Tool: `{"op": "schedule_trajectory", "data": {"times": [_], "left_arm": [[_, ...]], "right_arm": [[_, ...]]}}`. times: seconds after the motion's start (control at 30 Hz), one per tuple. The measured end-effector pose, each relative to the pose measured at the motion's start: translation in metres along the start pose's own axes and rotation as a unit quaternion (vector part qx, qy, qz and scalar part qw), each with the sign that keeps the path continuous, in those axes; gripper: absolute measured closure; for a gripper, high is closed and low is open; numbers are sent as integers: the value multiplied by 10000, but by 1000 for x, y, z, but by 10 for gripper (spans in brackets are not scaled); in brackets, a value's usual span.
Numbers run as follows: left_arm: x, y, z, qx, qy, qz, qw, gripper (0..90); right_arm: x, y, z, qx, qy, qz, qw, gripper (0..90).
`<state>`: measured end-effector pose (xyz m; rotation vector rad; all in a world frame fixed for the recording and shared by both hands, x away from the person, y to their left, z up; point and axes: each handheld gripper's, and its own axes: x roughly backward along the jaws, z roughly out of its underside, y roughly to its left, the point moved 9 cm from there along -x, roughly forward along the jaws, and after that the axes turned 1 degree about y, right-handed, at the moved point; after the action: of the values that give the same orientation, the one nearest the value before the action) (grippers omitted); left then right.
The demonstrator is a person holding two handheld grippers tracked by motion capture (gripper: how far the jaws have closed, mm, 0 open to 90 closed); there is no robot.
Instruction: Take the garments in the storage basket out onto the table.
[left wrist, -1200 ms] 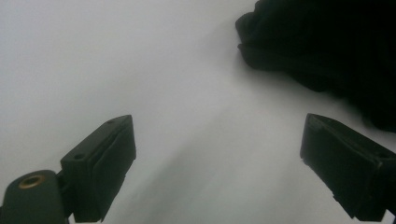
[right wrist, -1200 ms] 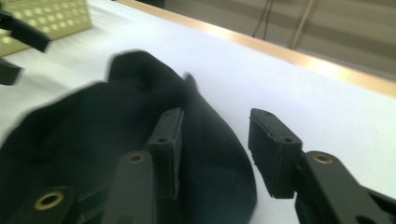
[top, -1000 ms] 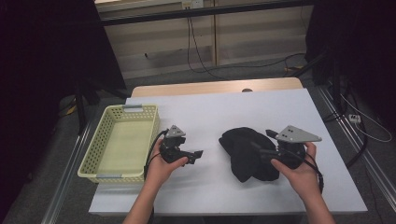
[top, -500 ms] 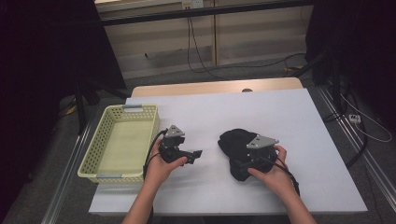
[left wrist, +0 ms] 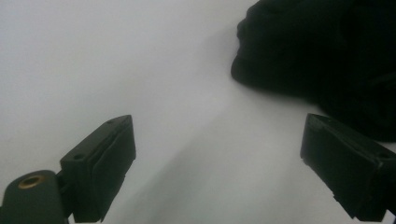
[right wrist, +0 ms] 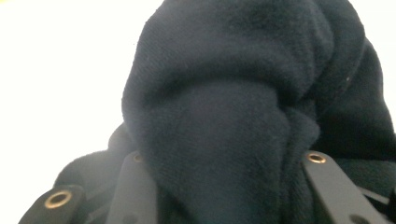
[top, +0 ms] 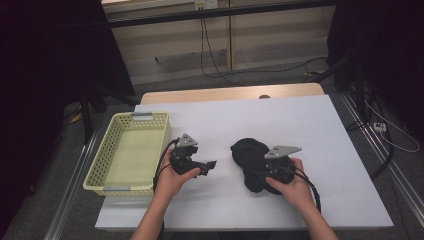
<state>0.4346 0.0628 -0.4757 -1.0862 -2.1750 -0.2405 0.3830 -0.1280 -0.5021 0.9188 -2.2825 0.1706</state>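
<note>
Since a second ago the right gripper has slid leftward onto the black cloth, while the left gripper has kept its place. That cloth is a soft, fleecy heap, bunched and rounded, lying on the table's white top right of centre. In the right gripper view a thick fold of it bulges up between the two black jaws, which press in on either side, so this claw is grasping the cloth. The left gripper rests low just beside the cloth without touching it, its jaws spread wide over bare white surface, with the cloth's edge ahead and to one side. A pale yellow plastic basket, rectangular with perforated walls, sits at the table's left edge, close behind the left hand; nothing lies between the left gripper and the cloth. A strip of wooden tabletop shows at the far edge of the white sheet. Beyond it the room is dim, with cables trailing over the floor and dark frames at either side.
</note>
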Motion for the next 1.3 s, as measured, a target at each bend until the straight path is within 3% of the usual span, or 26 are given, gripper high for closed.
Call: {"op": "schedule_trajectory", "data": {"times": [0.17,0.27,0.37,0.47,0.53,0.6,0.73,0.87,1.03,1.17,1.3], "left_arm": [[4,5,0,-17,-21,-40,10000,106],[6,6,0,-24,-35,-75,10000,104],[4,4,1,11,3,-37,10000,104],[3,2,1,18,3,10,10000,104],[2,3,1,-54,12,-21,10000,104],[2,2,1,-36,9,-13,10000,104],[1,1,1,-51,11,6,10000,104],[0,0,1,-12,-3,29,10000,104],[0,0,2,12,18,31,10000,104],[1,0,1,-47,33,34,10000,104],[0,-1,2,10,26,37,10000,104]], "right_arm": [[-3,40,-17,172,-189,-596,9979,578],[-8,54,-20,-19,-209,-914,9956,458],[-13,44,-14,293,-11,-362,9989,242],[-7,33,-16,86,-206,-283,9994,219],[2,26,-20,80,-374,-170,9991,221],[12,17,-24,77,-541,13,9985,271],[28,-2,-25,-15,-783,258,9966,516],[36,-23,-18,-103,-797,553,9952,759],[36,-42,-8,-214,-666,807,9943,802],[36,-63,3,-472,-590,1135,9907,805],[36,-75,12,-569,-516,1243,9893,785]]}}
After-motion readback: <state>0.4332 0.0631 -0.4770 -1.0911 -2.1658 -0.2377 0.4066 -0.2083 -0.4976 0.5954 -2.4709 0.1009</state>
